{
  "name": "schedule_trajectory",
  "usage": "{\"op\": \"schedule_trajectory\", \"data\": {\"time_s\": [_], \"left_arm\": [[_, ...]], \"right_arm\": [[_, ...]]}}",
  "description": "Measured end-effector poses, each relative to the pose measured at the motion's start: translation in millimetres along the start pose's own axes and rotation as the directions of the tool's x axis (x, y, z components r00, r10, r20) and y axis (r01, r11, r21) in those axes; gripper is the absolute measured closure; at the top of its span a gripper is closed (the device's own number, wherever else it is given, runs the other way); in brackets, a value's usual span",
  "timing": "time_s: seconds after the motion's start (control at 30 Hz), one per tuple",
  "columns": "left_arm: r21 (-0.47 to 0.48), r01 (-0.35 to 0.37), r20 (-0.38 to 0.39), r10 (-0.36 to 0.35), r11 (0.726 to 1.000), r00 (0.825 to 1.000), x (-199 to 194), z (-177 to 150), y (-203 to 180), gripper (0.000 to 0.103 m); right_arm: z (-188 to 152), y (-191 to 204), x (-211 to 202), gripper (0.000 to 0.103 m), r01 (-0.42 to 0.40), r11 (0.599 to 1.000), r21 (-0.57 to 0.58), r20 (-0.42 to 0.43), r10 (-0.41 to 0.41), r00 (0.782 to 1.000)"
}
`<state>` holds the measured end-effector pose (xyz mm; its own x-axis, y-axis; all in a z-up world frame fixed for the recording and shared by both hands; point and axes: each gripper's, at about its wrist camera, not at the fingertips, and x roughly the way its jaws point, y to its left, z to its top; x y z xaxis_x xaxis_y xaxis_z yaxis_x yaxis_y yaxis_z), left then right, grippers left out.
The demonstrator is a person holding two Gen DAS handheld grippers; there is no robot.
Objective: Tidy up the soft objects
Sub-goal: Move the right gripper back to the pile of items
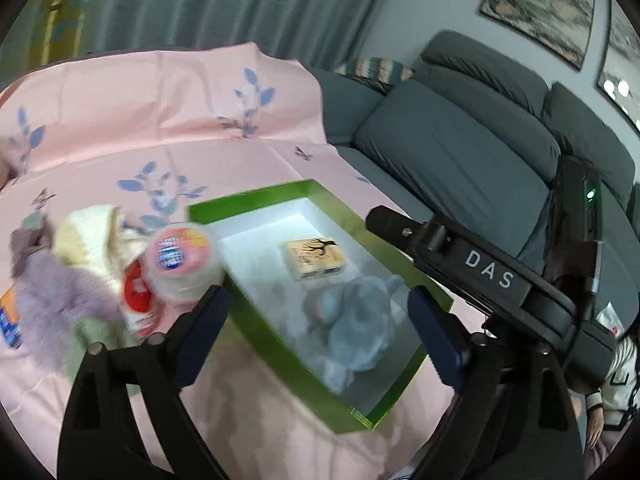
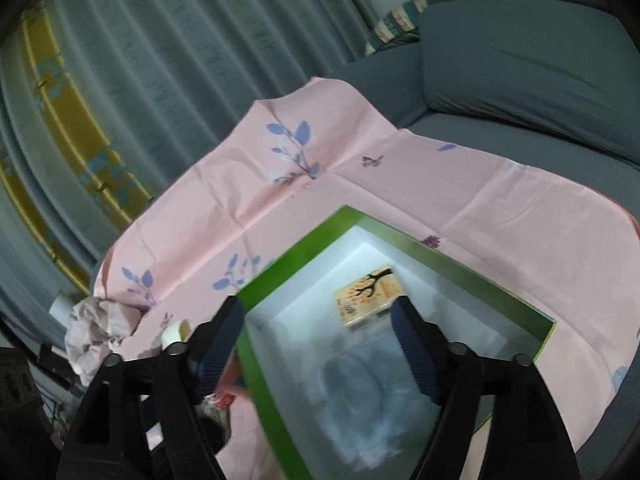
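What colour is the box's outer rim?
Bright green, with a white inside; the box shows it best in the left wrist view.

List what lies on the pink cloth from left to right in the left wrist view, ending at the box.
Fluffy lilac plush item → cream knitted soft piece → round plastic tub with a pink and orange lid → green-sided box with a white inside, holding a pale blue soft bundle.

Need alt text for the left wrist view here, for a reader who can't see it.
The open left gripper hovers over a green box on a pink floral cloth; the box holds a blurry blue soft item and a small printed carton. Fuzzy lilac and cream soft things and a round tub lie beside it; the right gripper reaches in.
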<state>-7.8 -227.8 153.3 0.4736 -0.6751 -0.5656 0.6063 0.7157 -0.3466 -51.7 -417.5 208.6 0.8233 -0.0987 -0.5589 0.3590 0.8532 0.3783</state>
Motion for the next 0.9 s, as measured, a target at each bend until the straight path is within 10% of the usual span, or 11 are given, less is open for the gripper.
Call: {"op": "schedule_trajectory", "data": {"time_s": [0.5, 0.9], "left_arm": [[-0.211, -0.263, 0.007, 0.271, 0.941, 0.963, -100.9, -46.3, 97.0, 0.004], [-0.401, -0.437, -0.086, 0.442, 0.805, 0.893, -111.9, -90.6, 182.4, 0.004]], "right_arm": [[-29.1, 84.0, -10.3, 0.007, -0.015, 0.972, -0.233, 0.008, 0.017, 1.0], [-69.8, 143.4, 7.0, 0.007, 0.011, 0.908, -0.418, -0.034, -0.028, 0.999]]}}
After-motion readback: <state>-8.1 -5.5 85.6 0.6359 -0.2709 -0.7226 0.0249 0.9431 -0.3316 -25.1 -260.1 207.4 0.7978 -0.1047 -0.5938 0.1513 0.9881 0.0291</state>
